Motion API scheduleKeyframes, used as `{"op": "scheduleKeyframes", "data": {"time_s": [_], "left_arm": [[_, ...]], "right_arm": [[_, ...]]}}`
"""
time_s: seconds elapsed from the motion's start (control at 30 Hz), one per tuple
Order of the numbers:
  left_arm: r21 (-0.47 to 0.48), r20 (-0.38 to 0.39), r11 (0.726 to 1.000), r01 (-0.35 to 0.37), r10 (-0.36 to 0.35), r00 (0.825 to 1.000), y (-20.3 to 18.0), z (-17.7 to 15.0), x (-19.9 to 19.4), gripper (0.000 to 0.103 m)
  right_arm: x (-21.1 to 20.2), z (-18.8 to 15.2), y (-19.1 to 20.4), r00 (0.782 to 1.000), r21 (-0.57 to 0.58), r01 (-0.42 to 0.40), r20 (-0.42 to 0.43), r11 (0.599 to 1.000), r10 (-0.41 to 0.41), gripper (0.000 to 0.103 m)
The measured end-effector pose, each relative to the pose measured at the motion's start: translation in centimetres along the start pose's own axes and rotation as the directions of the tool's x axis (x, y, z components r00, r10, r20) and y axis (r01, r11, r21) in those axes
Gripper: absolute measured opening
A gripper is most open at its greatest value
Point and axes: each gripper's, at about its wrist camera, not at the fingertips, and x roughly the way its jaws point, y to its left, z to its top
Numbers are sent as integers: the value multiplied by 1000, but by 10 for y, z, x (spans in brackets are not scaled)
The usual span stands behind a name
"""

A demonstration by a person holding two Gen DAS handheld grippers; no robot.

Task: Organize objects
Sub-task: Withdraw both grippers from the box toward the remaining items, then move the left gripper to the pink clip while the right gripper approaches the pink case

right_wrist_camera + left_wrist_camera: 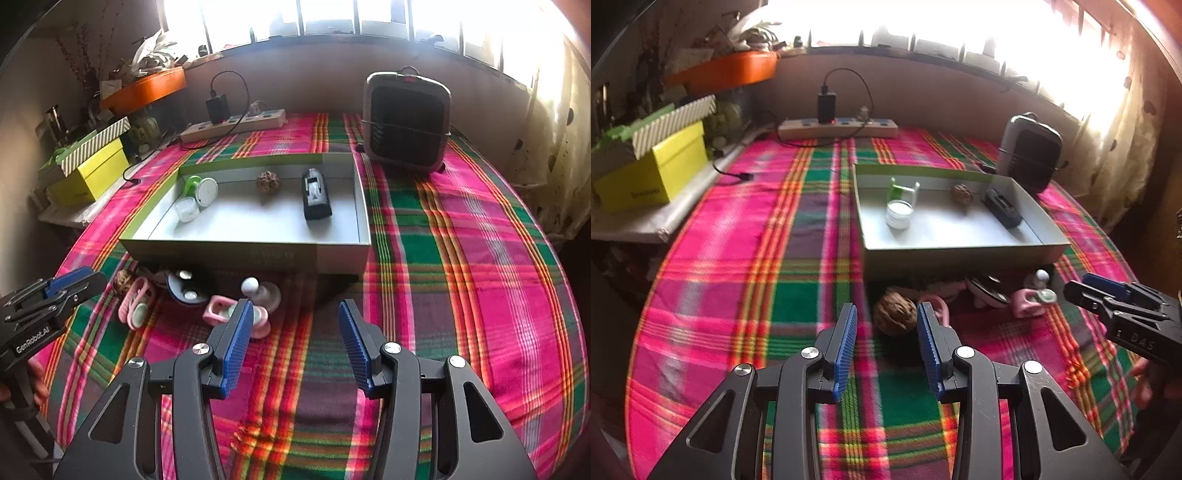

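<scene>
While both tools hang over the plaid tabletop [738,258]:
Left hand-held gripper [886,325]: jaws apart, holding nothing; walnut [894,313] lies between its tips.
Tray [960,254]: centre of frame, behind the walnut.
Right hand-held gripper [295,317]: open, empty; pink clip [218,309] just left.

A blown-out bright window [332,14] runs along the grey wall [303,77] behind the counter, which wears a pink-and-green plaid cloth [461,258]. Right of the window hangs a pale spotted curtain [1123,147]; left, an orange shelf [147,88].
</scene>
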Motion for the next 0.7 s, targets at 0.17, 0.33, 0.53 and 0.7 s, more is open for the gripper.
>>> {"op": "scheduleKeyframes", "data": {"time_s": [0.17, 0.33, 0.53, 0.7], "left_arm": [[-3, -25, 999, 46, -46, 999, -4, -5, 5, 32], [-1, -40, 998, 56, -56, 998, -10, -7, 9, 33], [9, -62, 997, 73, -72, 995, -20, -7, 16, 33], [19, -85, 997, 79, -77, 993, -27, -9, 24, 33]], "right_arm": [[1, -7, -4, 1000, 12, -3, -9, 1000, 3, 50], [1, -11, -8, 1000, 20, -7, -13, 1000, 7, 50], [2, -11, -10, 1000, 26, -13, -15, 1000, 14, 50], [3, -12, -12, 1000, 25, -19, -23, 1000, 19, 50]]}}
